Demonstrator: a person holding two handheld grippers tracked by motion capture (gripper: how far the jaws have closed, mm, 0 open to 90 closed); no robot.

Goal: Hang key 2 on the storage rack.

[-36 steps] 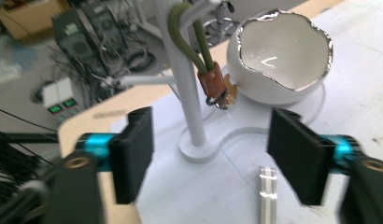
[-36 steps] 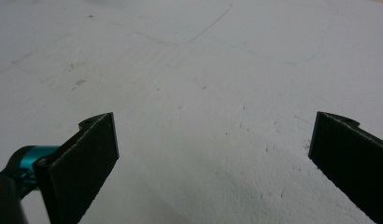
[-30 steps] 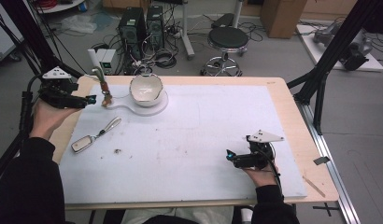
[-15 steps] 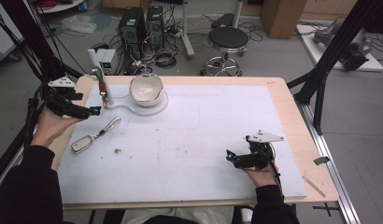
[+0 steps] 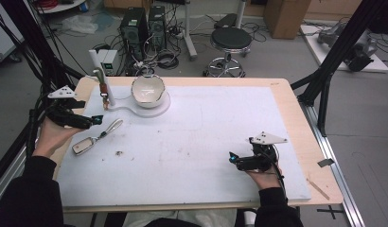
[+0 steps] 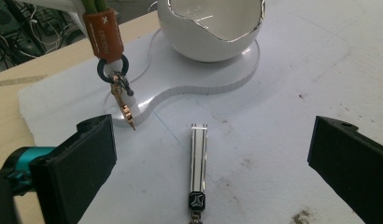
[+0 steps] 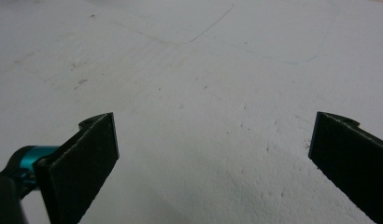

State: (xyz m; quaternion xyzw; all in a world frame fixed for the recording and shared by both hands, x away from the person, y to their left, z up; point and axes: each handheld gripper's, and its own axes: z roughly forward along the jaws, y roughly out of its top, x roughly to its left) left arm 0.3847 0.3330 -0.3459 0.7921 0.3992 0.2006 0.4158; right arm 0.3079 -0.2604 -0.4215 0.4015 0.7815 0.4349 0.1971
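While both grippers' fingers gape empty, left gripper faces key fob, bowl beyond, hanging keyring beside.

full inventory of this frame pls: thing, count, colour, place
bowl: 1, white, on stand at table's far left
stand: 1, white, on mat
strap: 1, brown, hanging from stand's post
key fob: 1, silver, mat's left, with metal bar
mat: 1, white, covering table
table: 1, wood
stool: 1, black, floor behind
PC towers: 2, black, floor behind
left hand-held gripper: 1, black, open above bar
right hand-held gripper: 1, black, open, near right
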